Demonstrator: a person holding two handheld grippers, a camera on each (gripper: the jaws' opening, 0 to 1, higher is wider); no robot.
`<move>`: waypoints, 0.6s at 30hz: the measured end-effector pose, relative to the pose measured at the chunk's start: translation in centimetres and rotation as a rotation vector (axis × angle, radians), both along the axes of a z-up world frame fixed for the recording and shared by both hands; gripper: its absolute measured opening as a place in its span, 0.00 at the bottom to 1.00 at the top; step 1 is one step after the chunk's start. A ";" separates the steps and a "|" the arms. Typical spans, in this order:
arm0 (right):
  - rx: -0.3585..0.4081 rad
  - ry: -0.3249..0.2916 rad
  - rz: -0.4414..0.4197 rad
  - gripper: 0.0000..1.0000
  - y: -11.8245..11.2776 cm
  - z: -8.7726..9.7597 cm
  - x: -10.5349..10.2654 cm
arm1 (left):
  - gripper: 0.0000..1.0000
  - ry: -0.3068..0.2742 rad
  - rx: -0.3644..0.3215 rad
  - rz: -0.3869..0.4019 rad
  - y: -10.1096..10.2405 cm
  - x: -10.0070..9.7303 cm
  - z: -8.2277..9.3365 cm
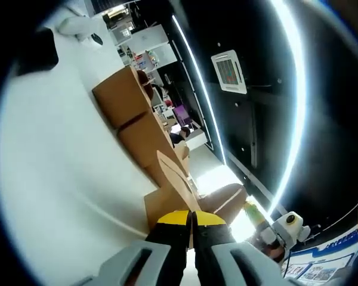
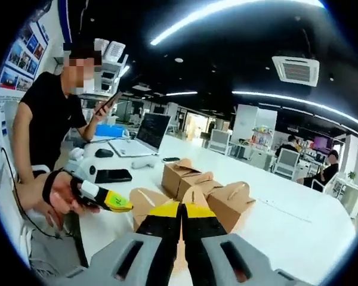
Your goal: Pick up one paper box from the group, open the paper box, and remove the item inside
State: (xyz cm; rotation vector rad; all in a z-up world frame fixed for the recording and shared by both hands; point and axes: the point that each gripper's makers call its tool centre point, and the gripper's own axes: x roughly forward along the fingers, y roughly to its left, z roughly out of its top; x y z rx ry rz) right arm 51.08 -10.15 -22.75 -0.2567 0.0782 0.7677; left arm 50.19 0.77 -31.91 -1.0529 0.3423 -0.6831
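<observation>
Cardboard boxes: we note brown paper boxes [image 2: 191, 179] grouped on the white worktop [image 2: 298, 220].
Held box: nearest paper box [image 1: 176, 190] sits between both tools, flap raised.
Left hand-held gripper [image 1: 191, 221]: jaws narrow, pinching its flap.
Right hand-held gripper [image 2: 181, 215]: jaws narrow, on the same box.
Left of scene: person [image 2: 48, 125] with phone.

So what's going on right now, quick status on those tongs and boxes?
Both tongs shut: left and right, each on a flap of the near box. Box not yet open. Other boxes close behind on the table.
</observation>
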 end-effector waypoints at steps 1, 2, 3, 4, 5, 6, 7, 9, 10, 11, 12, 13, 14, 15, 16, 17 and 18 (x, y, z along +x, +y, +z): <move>0.004 0.002 -0.001 0.03 -0.2 0.0 0.0 | 0.04 -0.001 0.001 0.000 0.0 0.0 0.0; 0.009 0.001 -0.007 0.03 -0.3 0.0 0.0 | 0.04 -0.001 0.001 -0.001 0.0 0.0 0.0; 0.008 -0.006 -0.011 0.03 -0.4 0.0 0.0 | 0.04 -0.002 0.001 -0.001 0.0 0.0 0.0; 0.008 -0.009 -0.016 0.03 -0.6 0.1 0.0 | 0.04 -0.002 0.001 -0.002 -0.1 0.0 0.0; 0.014 -0.008 -0.019 0.03 -0.8 0.1 0.0 | 0.04 -0.002 0.000 -0.002 -0.1 0.0 0.1; 0.019 -0.006 -0.022 0.03 -1.0 0.1 0.1 | 0.04 -0.002 0.000 -0.003 -0.1 0.0 0.0; 0.025 -0.004 -0.027 0.03 -1.2 0.2 0.1 | 0.04 -0.002 0.000 -0.003 -0.1 0.0 0.1; 0.040 0.002 -0.032 0.03 -1.5 0.3 0.2 | 0.04 -0.002 -0.001 -0.003 -0.1 0.1 0.1; 0.044 0.005 -0.033 0.03 -1.5 0.3 0.2 | 0.04 -0.002 -0.001 -0.002 -0.1 0.1 0.1; 0.073 0.022 -0.032 0.03 -1.6 0.3 0.2 | 0.04 -0.003 0.000 -0.002 -0.1 0.1 0.1; 0.103 0.038 -0.031 0.03 -1.7 0.3 0.2 | 0.04 -0.004 0.000 -0.002 -0.1 0.1 0.1; 0.132 0.055 -0.031 0.03 -1.9 0.3 0.2 | 0.04 -0.004 0.001 -0.002 0.0 0.1 0.1; 0.152 0.068 -0.032 0.03 -2.1 0.3 0.2 | 0.04 -0.005 0.001 -0.002 0.0 0.1 0.1; 0.170 0.077 -0.032 0.03 -2.2 0.4 0.3 | 0.04 -0.006 0.001 -0.002 0.0 0.1 0.2; 0.196 0.093 -0.039 0.03 -2.5 0.4 0.3 | 0.04 -0.006 0.002 -0.001 0.0 0.1 0.1; 0.201 0.095 -0.040 0.03 -2.6 0.4 0.4 | 0.04 -0.006 0.002 -0.002 0.0 0.1 0.1; 0.205 0.096 -0.042 0.03 -2.8 0.4 0.4 | 0.04 -0.005 0.001 -0.002 0.0 0.1 0.1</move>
